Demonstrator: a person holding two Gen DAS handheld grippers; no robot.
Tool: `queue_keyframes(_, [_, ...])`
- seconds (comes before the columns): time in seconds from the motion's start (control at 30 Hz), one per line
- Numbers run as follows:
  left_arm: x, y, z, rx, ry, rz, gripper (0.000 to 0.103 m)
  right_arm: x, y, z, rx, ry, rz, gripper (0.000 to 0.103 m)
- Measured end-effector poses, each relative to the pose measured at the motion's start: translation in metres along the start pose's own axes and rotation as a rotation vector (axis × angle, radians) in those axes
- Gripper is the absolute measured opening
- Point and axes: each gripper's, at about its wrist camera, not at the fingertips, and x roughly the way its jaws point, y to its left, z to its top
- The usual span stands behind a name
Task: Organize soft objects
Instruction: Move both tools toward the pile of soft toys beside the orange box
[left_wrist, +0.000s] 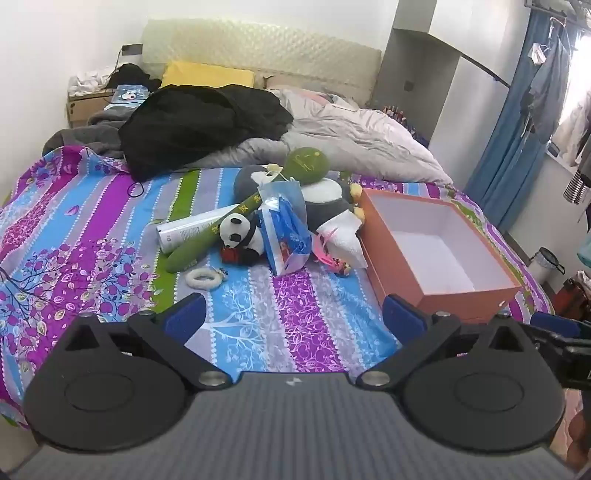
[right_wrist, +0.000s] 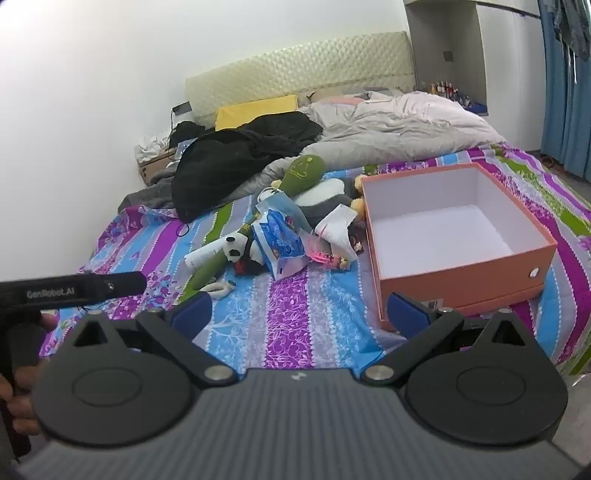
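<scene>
A pile of soft things lies mid-bed: a small panda plush (left_wrist: 240, 234) (right_wrist: 240, 251), a green plush stick (left_wrist: 229, 218) (right_wrist: 295, 177), a grey-white penguin plush (left_wrist: 325, 199) (right_wrist: 325, 201), a blue gift bag (left_wrist: 286, 229) (right_wrist: 279, 236), a white cloth (left_wrist: 341, 232) (right_wrist: 338, 229) and a white fluffy ring (left_wrist: 203, 277) (right_wrist: 218, 289). An open orange box (left_wrist: 439, 295) (right_wrist: 461, 280) with a white inside stands to their right and holds nothing. My left gripper (left_wrist: 293, 319) and right gripper (right_wrist: 299, 314) are both open and empty, hovering over the bedsheet short of the pile.
A white cylinder bottle (left_wrist: 188, 230) lies beside the green stick. A black jacket (left_wrist: 199, 122) and a grey duvet (left_wrist: 354, 144) cover the far bed. Blue curtains (left_wrist: 517, 129) hang at the right. The left gripper's handle (right_wrist: 74, 288) shows in the right wrist view.
</scene>
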Motion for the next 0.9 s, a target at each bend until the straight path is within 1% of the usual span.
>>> queue_keyframes(0.03, [0.0, 0.0, 0.0, -0.012, 0.011, -0.01, 0.103, 0.001, -0.001, -0.001, 0.002, 0.008, 0.002, 0.103])
queue_keyframes(0.1, [0.001, 0.0, 0.0, -0.005, 0.01, -0.009, 0.103, 0.003, -0.005, -0.001, 0.01, 0.024, 0.003, 0.103])
queue_keyframes(0.13, [0.002, 0.001, 0.001, -0.003, 0.011, -0.011, 0.103, 0.006, 0.003, 0.003, -0.01, 0.035, -0.018, 0.103])
queue_keyframes(0.17, [0.004, 0.001, 0.002, 0.0, 0.015, -0.014, 0.103, 0.008, 0.003, 0.004, -0.01, 0.036, -0.021, 0.103])
queue_keyframes(0.23, [0.007, 0.005, 0.002, 0.004, 0.014, -0.017, 0.103, -0.001, 0.004, 0.0, -0.019, 0.008, -0.02, 0.103])
queue_keyframes(0.3, [0.005, 0.004, 0.003, 0.011, 0.008, -0.015, 0.103, -0.002, 0.002, -0.001, -0.016, 0.007, -0.011, 0.103])
queue_keyframes(0.4, [-0.003, 0.003, 0.0, 0.01, -0.022, -0.017, 0.103, 0.001, 0.005, -0.004, -0.019, 0.005, -0.005, 0.103])
queue_keyframes(0.5, [-0.008, 0.003, -0.001, 0.007, -0.039, -0.004, 0.103, 0.002, 0.005, -0.004, -0.016, 0.01, 0.008, 0.103])
queue_keyframes(0.8, [-0.006, 0.005, -0.005, 0.007, -0.036, -0.014, 0.103, 0.009, 0.004, -0.005, -0.007, 0.033, 0.004, 0.103])
queue_keyframes(0.9, [-0.004, 0.007, -0.005, 0.009, -0.03, -0.017, 0.103, 0.011, 0.006, -0.002, -0.014, 0.028, 0.002, 0.103])
